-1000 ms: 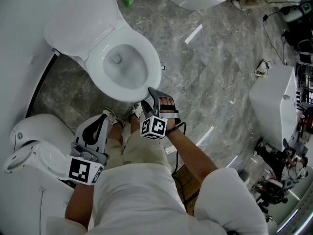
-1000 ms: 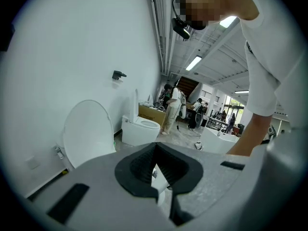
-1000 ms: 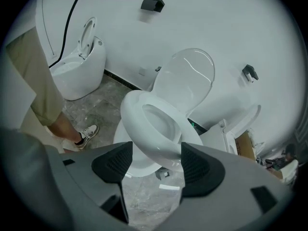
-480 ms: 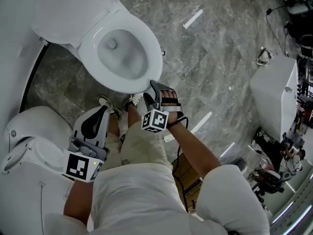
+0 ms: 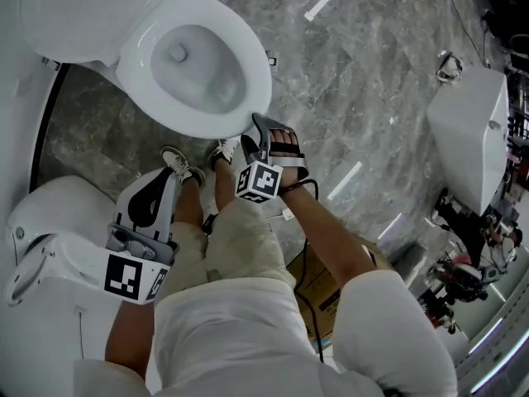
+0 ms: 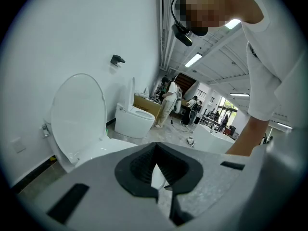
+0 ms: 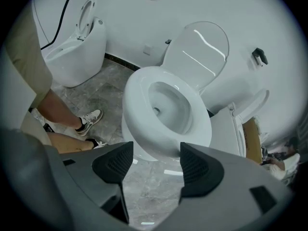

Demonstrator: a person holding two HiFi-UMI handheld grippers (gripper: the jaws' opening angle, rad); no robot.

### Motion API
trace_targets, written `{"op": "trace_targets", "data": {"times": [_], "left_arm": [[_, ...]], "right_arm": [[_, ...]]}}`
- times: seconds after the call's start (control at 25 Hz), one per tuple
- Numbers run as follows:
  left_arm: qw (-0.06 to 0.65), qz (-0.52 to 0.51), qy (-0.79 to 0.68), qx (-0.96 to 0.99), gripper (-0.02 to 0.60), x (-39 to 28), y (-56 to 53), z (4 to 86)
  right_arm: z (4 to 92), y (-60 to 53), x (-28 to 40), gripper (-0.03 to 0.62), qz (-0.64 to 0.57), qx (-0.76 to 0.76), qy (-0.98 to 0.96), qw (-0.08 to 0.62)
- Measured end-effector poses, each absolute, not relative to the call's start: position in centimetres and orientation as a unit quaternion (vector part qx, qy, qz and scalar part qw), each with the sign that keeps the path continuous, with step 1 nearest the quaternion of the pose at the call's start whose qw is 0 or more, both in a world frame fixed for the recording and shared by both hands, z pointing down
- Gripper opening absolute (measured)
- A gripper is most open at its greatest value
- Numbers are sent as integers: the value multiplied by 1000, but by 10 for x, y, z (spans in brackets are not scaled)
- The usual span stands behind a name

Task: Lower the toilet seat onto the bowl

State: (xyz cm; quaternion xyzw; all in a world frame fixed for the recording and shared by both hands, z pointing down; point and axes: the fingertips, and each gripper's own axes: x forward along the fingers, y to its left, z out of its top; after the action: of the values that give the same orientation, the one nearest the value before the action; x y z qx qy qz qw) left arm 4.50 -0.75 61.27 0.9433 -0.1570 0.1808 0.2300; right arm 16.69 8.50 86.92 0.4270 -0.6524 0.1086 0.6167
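Note:
The white toilet bowl stands open, and its seat and lid are tipped up against the wall. In the right gripper view the raised seat stands behind the bowl. My right gripper hangs just in front of the bowl's front rim, pointing steeply down. It is open, with only floor between the pads. My left gripper is lower left, over the person's legs and away from the toilet. Its pads meet, so it is shut and empty. From there the seat is upright at the left.
A second white toilet stands close at the lower left, and a white fixture at the right. The person's shoes are on the grey marble floor in front of the bowl. A cardboard box lies by the legs. People stand far off.
Both grippers have sunk a little, with the right one still by the bowl's front rim. The toilet has slid up and left in the head view. The jaws look unchanged.

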Motion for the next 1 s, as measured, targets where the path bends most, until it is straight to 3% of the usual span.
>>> {"op": "trace_targets", "data": {"times": [0.56,1.0], "left_arm": [[224,211,-134,942,3,36,-2,646],[229,220,-126,940,3,35,-2,665]], "right_arm": [[940,105,175,282,118,390,-637,654],[993,106,177,282,192,369,-614,670]]}}
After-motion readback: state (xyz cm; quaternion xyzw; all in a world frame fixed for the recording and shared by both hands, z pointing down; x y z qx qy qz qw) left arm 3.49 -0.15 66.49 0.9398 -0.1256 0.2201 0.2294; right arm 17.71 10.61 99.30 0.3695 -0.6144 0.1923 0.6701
